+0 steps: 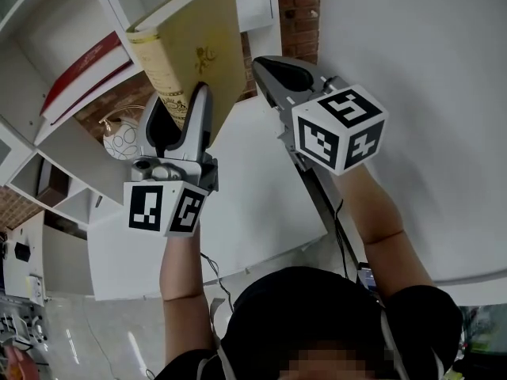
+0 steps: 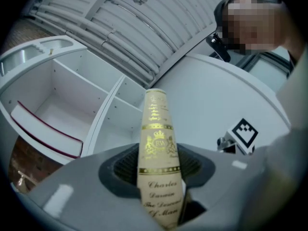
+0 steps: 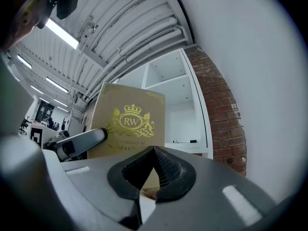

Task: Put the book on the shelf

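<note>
My left tongs (image 1: 181, 111) are clenched on the lower end of a tan book (image 1: 198, 54) with gold lettering. The book is raised upright, and its top edge is near a divider of the white shelf (image 1: 109, 6), with an open compartment just beyond. My right tongs (image 1: 279, 74) sit just beside the book's cover, jaws pressed together on nothing. A plain white wall (image 1: 412, 46) runs along the right. One compartment to the left holds a red-and-white book (image 1: 79, 74) lying flat. Near it is a round patterned object (image 1: 120, 139), possibly a vase.
</note>
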Motion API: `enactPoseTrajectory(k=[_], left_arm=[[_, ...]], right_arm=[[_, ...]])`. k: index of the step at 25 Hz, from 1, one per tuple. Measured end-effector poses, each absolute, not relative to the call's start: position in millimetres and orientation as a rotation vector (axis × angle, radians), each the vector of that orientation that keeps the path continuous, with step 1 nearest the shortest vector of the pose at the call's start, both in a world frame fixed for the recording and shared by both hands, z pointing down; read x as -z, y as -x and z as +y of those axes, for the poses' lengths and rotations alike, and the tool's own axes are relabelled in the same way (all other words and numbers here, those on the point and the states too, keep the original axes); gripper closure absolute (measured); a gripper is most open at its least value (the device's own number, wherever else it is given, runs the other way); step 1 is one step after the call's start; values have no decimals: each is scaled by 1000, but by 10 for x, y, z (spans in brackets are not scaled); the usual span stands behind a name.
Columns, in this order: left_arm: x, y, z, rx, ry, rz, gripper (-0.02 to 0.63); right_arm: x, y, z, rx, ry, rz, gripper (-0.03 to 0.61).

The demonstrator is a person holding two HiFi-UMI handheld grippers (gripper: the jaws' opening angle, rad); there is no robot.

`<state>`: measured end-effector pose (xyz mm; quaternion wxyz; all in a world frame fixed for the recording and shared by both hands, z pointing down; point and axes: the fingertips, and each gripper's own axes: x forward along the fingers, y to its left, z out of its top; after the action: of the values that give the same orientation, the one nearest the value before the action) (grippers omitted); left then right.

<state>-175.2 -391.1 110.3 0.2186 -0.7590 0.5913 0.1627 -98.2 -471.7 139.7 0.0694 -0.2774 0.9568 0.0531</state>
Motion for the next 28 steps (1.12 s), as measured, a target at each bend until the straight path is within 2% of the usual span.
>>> enactPoseTrajectory(k=[16, 28], left_arm=[[-281, 1833, -4300, -481, 1899, 1550, 411], [19, 1918, -4905, -465, 1904, 1635, 411]], right_arm=[[-820, 1134, -5043, -256, 802, 2816, 581], [-705, 1227, -5329, -302, 837, 2827, 580]])
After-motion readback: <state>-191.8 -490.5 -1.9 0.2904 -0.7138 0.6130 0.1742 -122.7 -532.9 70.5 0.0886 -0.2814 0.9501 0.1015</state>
